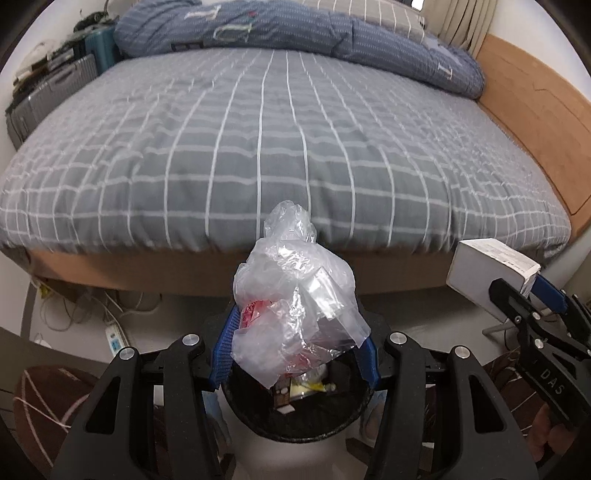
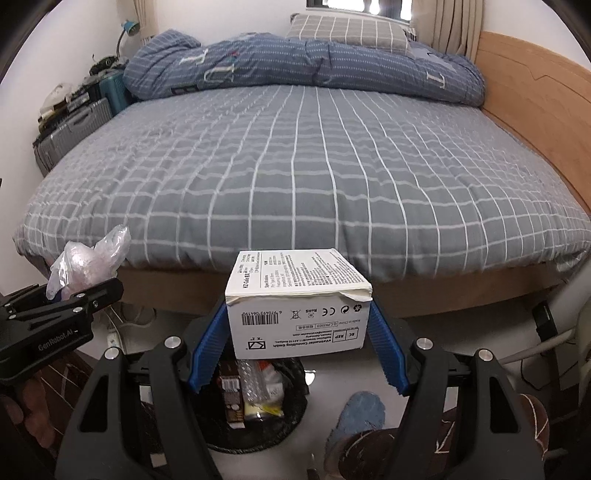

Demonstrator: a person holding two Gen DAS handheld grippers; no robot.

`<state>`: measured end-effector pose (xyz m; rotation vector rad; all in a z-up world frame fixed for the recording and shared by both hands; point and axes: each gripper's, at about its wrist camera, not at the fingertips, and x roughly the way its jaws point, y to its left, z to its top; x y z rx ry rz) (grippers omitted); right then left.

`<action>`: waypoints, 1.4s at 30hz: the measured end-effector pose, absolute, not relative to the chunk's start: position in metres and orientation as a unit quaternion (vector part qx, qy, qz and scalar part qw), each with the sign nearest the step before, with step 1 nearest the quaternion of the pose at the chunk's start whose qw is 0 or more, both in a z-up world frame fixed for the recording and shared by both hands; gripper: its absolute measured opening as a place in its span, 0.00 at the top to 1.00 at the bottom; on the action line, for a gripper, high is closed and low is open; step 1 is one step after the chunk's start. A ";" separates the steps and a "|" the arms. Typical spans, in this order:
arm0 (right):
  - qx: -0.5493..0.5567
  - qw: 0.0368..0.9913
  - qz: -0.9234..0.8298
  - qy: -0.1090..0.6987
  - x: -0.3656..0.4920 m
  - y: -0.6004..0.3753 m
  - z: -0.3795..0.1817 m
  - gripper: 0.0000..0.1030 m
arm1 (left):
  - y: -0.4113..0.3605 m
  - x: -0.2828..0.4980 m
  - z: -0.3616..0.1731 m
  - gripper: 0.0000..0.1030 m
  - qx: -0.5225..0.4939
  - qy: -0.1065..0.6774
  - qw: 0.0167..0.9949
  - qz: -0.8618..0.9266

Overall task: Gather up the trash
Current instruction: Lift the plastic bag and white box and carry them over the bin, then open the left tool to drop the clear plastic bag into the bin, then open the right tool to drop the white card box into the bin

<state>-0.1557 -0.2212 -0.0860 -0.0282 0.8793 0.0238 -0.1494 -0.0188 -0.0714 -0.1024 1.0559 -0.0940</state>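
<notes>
My left gripper (image 1: 299, 332) is shut on a crumpled clear plastic bag (image 1: 295, 288) with a red print, which bulges up out of the blue fingers (image 1: 225, 343). Directly below it stands a black trash bin (image 1: 295, 424) with wrappers and cartons inside. My right gripper (image 2: 297, 314) is shut on a white printed box (image 2: 295, 291), held by its two ends above the same bin (image 2: 295, 398). In the left wrist view the right gripper (image 1: 521, 288) and its box (image 1: 487, 273) appear at the right. In the right wrist view the left gripper (image 2: 85, 284) and the bag (image 2: 88, 254) appear at the left.
A bed with a grey checked cover (image 1: 277, 147) fills the space ahead, its wooden frame just behind the bin. A blue duvet (image 1: 295, 29) lies at the far end. Suitcases (image 1: 48, 96) stand at the left. A power strip (image 1: 114, 336) and cables lie under the bed. A blue slipper (image 2: 362, 410) lies beside the bin.
</notes>
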 end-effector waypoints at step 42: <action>-0.001 0.844 0.003 0.537 -0.097 -0.242 -0.211 0.34 | -0.053 -0.118 -0.217 0.11 -0.004 0.597 0.800 -0.053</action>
